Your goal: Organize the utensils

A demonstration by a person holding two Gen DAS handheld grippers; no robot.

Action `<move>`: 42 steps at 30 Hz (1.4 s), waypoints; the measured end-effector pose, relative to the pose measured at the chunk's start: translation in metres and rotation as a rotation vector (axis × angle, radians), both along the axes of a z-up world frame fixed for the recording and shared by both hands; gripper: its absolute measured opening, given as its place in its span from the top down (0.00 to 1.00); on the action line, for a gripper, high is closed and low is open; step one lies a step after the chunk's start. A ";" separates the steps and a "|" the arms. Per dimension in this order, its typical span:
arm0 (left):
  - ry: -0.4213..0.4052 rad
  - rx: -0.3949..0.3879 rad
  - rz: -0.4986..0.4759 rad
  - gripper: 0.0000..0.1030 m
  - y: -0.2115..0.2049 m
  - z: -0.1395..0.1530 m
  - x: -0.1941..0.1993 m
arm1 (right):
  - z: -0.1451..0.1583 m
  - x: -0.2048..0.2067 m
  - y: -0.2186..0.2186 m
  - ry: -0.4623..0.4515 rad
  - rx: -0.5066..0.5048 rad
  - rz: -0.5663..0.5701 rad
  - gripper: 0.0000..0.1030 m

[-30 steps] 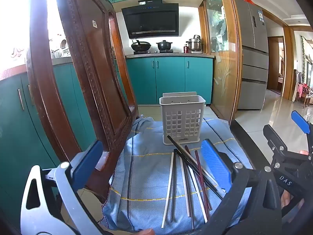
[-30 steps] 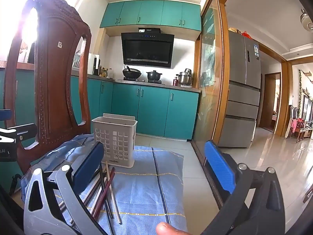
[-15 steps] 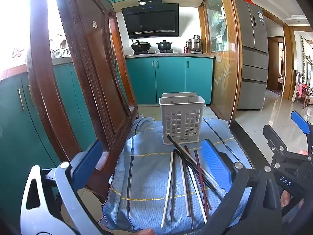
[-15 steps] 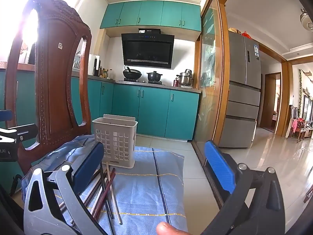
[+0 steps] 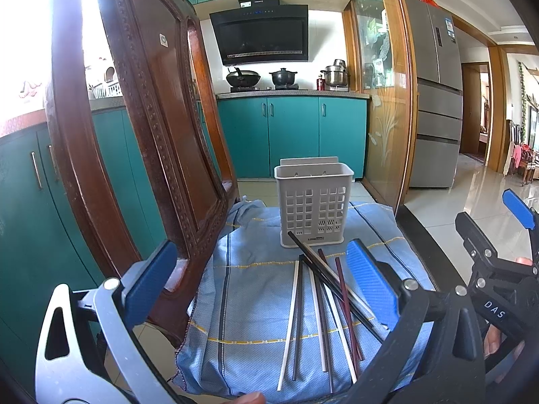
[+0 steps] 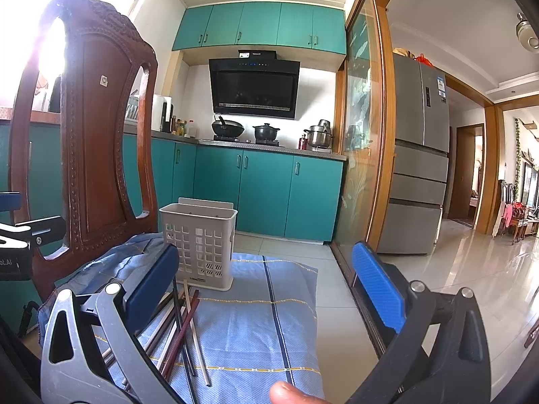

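Note:
Several chopsticks (image 5: 320,303), white, black and dark red, lie in a loose pile on a blue cloth (image 5: 256,303). A white slotted utensil holder (image 5: 313,202) stands upright just behind them. My left gripper (image 5: 262,286) is open and empty, hovering above the pile's near end. My right gripper (image 6: 269,289) is open and empty, to the right of the chopsticks (image 6: 182,330) and holder (image 6: 198,242), above the cloth (image 6: 262,320). The right gripper also shows at the right edge of the left wrist view (image 5: 498,252).
A dark carved wooden chair back (image 5: 141,134) rises close on the left of the cloth. Teal kitchen cabinets (image 5: 293,134) with pots stand behind. A glass sliding door (image 5: 380,101) and a grey fridge (image 5: 434,101) are to the right.

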State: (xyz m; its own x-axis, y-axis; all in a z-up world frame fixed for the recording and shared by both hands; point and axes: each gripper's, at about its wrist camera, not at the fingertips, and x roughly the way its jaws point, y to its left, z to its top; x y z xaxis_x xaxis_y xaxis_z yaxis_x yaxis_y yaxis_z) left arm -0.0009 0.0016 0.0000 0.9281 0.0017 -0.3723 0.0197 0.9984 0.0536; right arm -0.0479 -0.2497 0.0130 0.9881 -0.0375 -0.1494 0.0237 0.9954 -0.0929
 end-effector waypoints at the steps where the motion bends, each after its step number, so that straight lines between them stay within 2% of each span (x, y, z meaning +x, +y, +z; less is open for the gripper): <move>1: -0.001 -0.001 0.000 0.03 0.000 0.000 0.000 | 0.000 0.000 0.000 0.000 0.001 0.000 0.02; 42: 0.004 0.001 0.002 0.03 0.000 0.001 0.001 | 0.001 -0.001 0.001 -0.001 0.002 0.002 0.02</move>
